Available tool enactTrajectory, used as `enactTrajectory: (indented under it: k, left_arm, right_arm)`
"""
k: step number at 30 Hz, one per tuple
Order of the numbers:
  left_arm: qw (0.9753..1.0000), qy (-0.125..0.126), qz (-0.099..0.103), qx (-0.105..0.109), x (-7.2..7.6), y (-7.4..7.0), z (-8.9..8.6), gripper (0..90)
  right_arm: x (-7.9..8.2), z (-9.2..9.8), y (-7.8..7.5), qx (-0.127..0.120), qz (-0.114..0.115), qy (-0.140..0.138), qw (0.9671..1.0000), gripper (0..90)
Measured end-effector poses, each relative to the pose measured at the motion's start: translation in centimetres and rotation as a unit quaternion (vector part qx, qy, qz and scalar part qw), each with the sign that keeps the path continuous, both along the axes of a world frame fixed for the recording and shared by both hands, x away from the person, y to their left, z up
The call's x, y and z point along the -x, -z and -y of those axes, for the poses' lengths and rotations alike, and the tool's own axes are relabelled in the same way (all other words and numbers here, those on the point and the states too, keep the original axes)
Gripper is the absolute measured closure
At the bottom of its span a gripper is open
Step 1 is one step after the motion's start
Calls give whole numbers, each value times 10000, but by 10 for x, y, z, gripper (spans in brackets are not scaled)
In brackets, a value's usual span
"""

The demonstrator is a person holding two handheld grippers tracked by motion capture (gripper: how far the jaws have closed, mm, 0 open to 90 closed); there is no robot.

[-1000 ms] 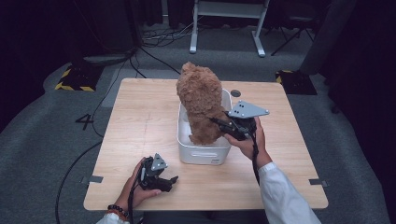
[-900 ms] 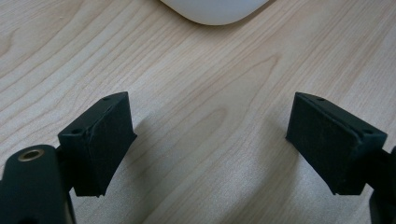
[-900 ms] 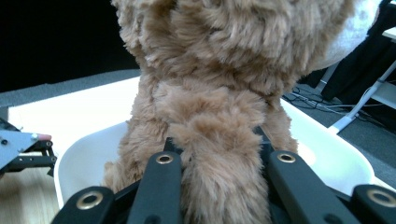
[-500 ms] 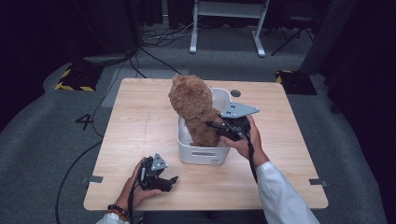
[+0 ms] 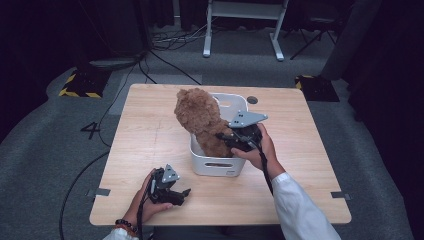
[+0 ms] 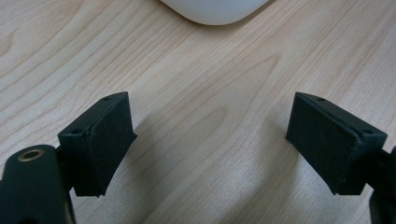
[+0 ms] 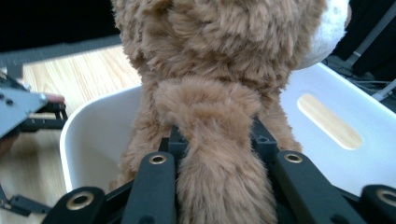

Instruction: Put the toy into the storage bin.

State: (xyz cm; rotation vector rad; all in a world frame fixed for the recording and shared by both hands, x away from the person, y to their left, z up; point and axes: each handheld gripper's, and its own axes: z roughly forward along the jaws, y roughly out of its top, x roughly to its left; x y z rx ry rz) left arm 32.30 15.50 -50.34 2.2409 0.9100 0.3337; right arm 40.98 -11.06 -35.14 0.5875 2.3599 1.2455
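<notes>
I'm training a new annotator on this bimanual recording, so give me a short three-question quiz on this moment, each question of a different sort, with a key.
1. True or false: the left gripper holds the teddy bear.
2. Multiple choice: the bear's lower body is A) flat on the table, B) inside the white bin, C) on the floor.
3. Fill in: in the left gripper view the jaws stand wide ____ over bare wood.

Key
1. False. The right gripper is clamped on the bear's plush; the left one rests on the table with nothing between its jaws.
2. B. The bear leans to the left, out over the bin's rim.
3. apart (open).
</notes>
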Motion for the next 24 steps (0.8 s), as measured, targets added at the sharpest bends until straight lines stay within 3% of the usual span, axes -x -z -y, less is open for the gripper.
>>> enactTrajectory:
  k: [7,16,24]
  left_arm:
    - [10000,1,0,3,0,0,0,147]
    - [10000,3,2,-3,0,0,0,147]
    - [10000,2,-1,1,0,0,0,147]
  right_arm:
    - [0,-7,4,247,-116,-126,9995,682]
    - [-7,-5,8,510,-583,-217,9968,671]
    - [-8,-3,15,505,-728,-221,9958,655]
